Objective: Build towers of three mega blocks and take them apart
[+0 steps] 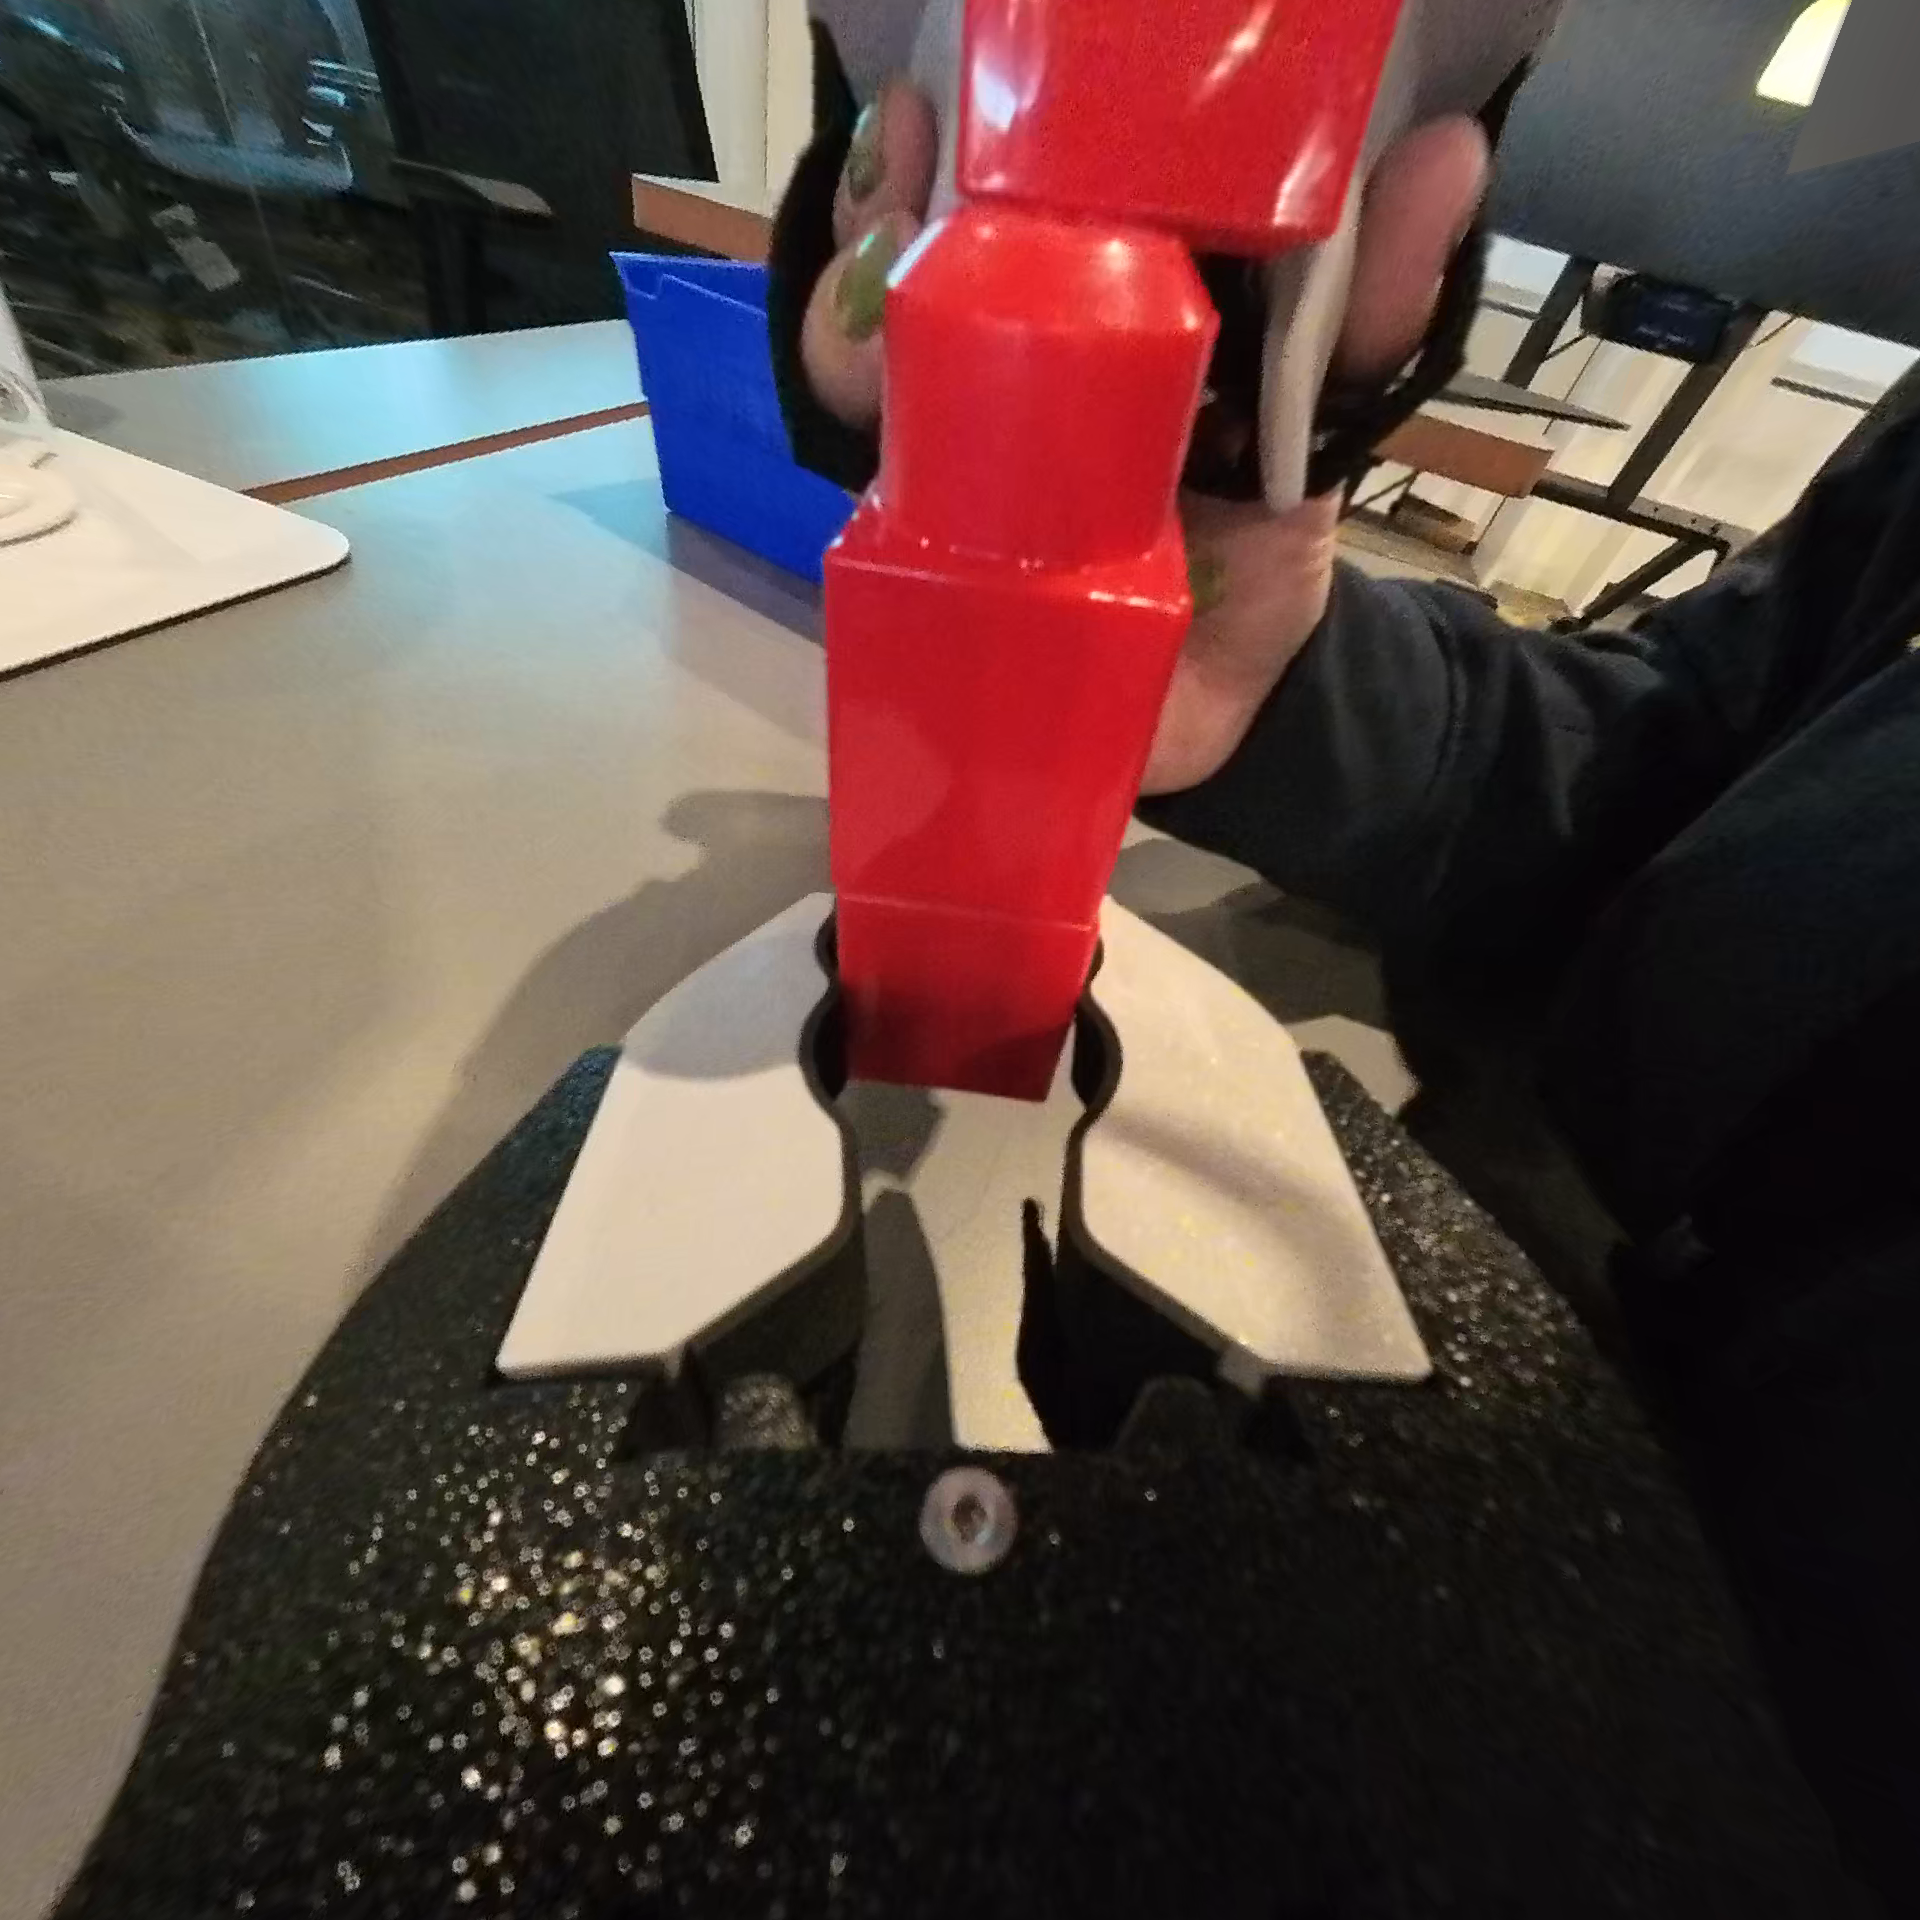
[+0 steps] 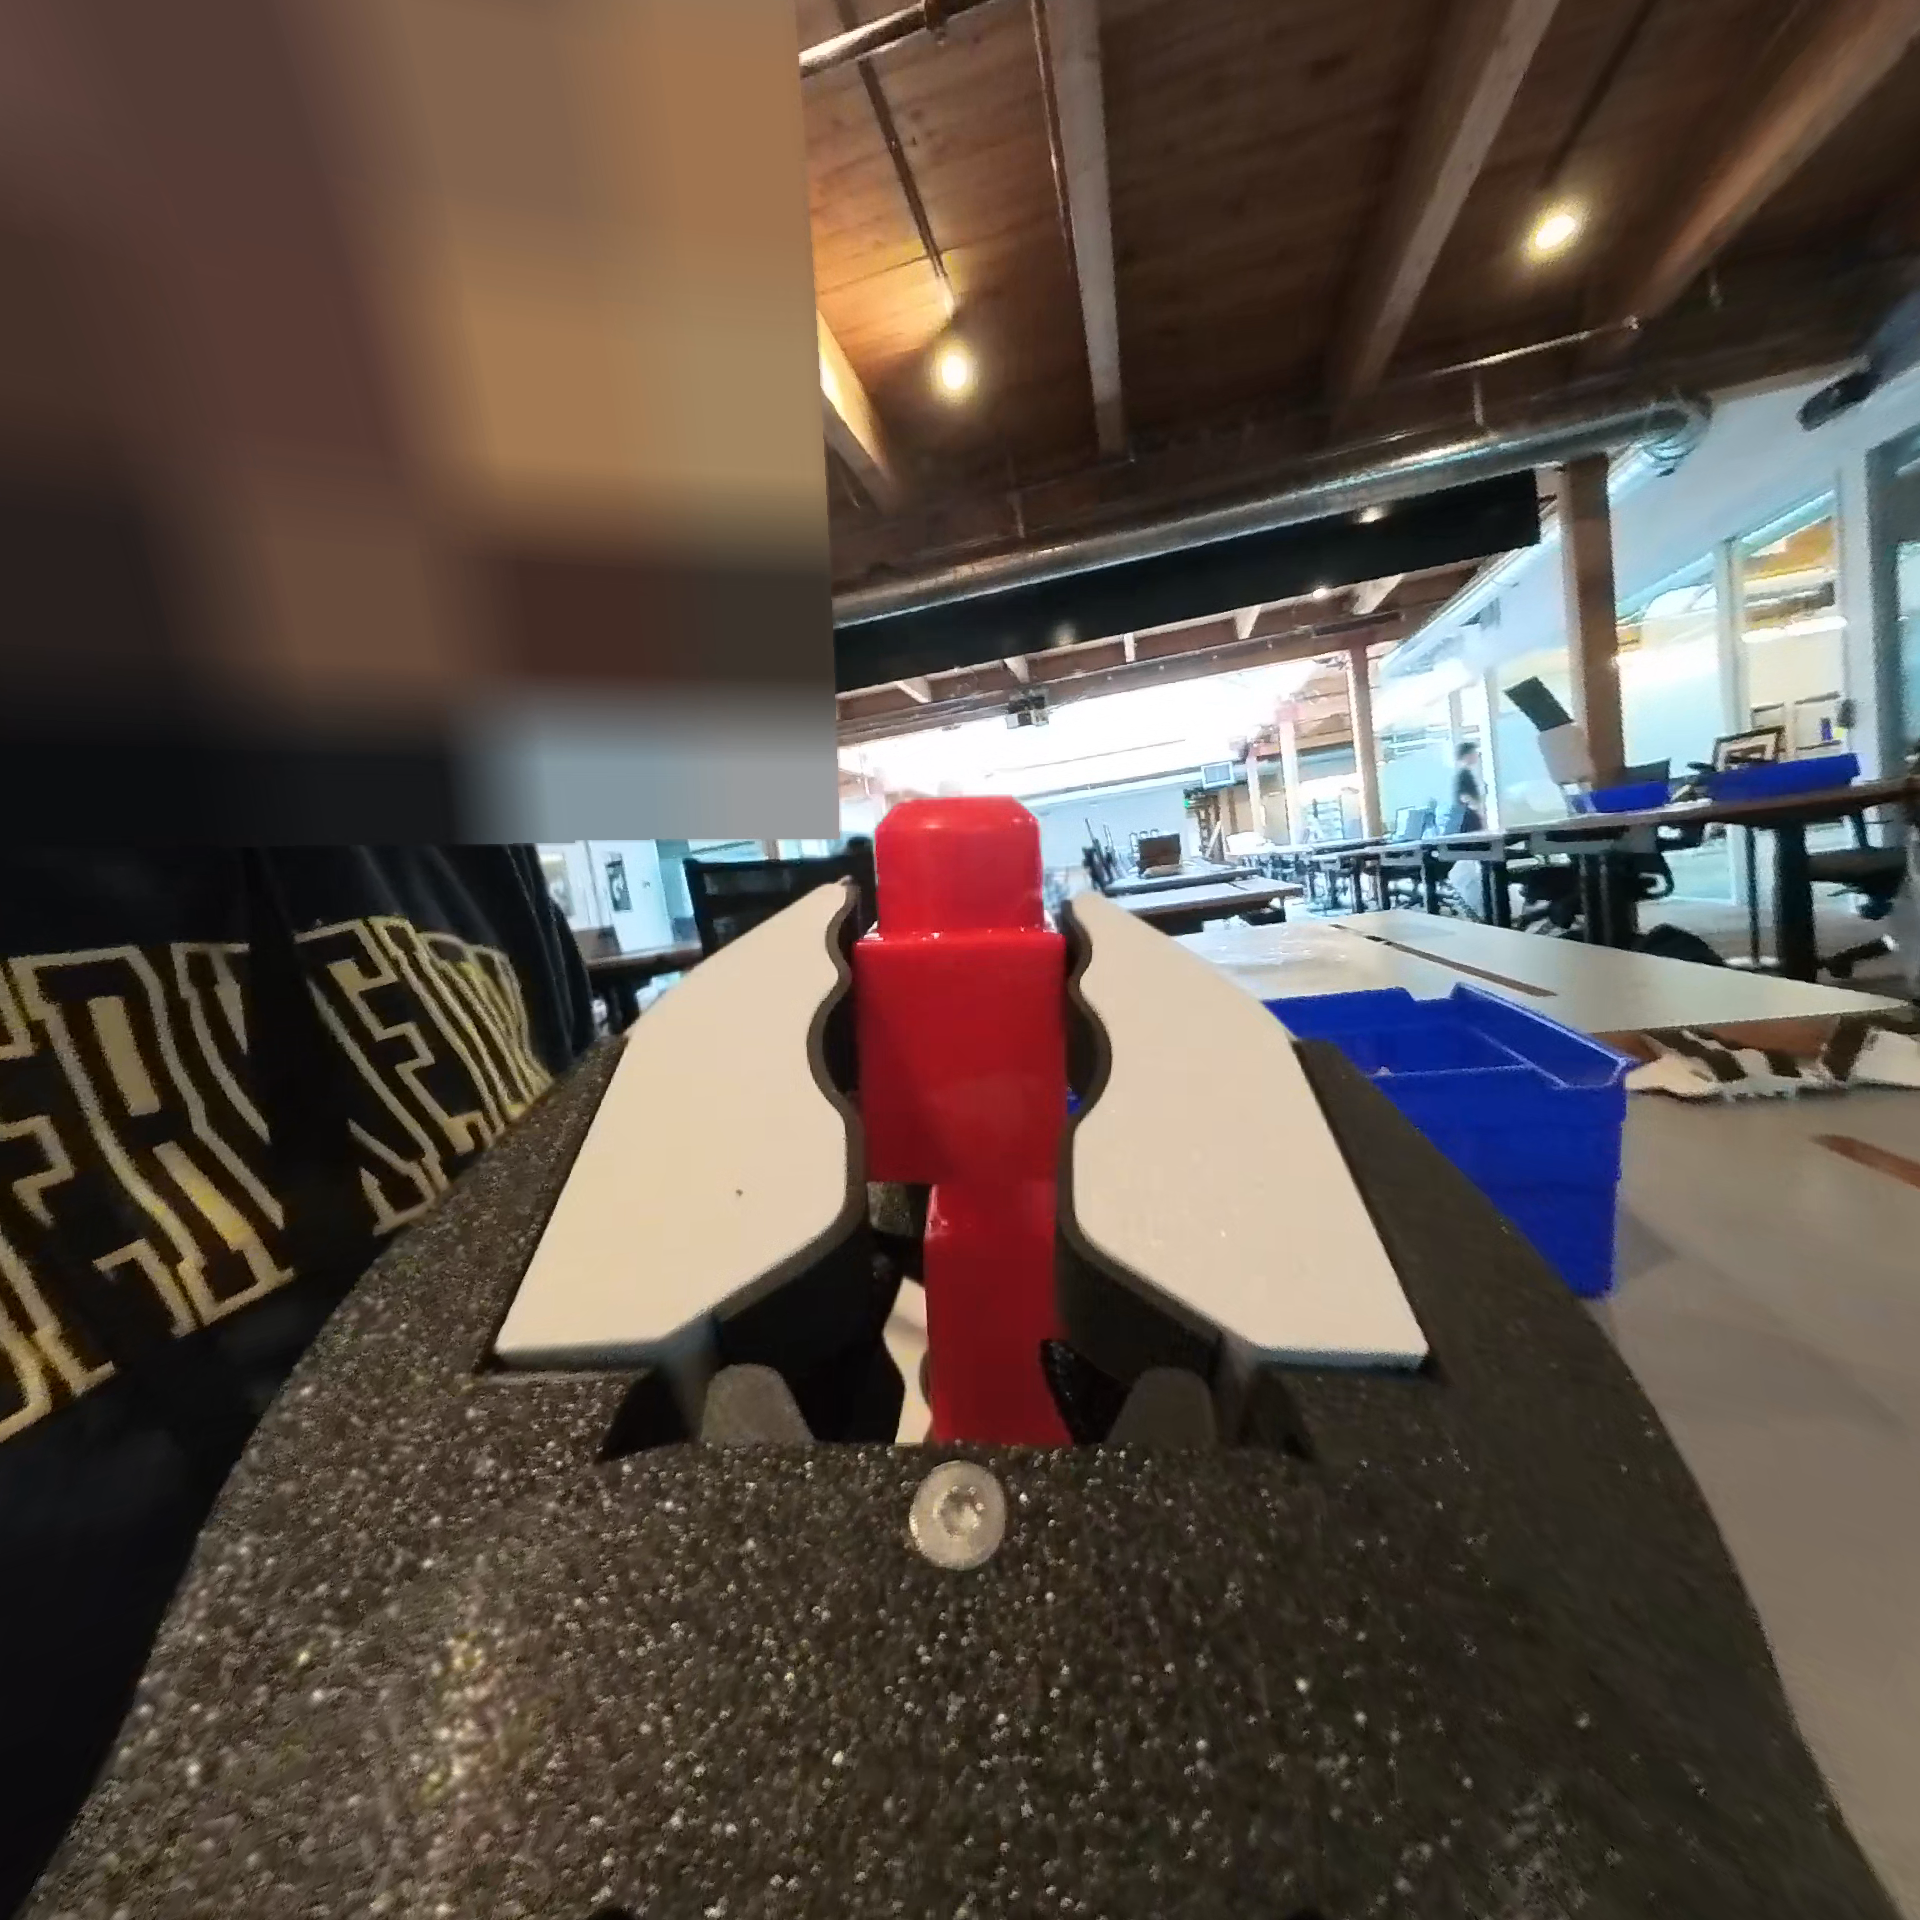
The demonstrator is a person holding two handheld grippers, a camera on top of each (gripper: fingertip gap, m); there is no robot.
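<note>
My left gripper point(image 1: 961, 1023) has its jaws closed on the bottom red block point(image 1: 961, 997) of a stack held above the grey worktop point(image 1: 416, 790). My right gripper point(image 2: 961, 1023) clamps the top red block point(image 2: 958, 1060). A blue bin point(image 1: 727, 416) sits behind.

A grey table point(image 1: 312, 810) with a thin brown strip across it fills the near ground, and a dark window point(image 1: 208, 156) stands behind it. Overhead runs a wooden plank ceiling point(image 2: 1195, 260) with pale beams, 2 lit round lamps point(image 2: 1553, 231) and a grey duct point(image 2: 1299, 488). Farther off, rows of long desks point(image 2: 1455, 852) stretch toward bright glass walls point(image 2: 1766, 644).
</note>
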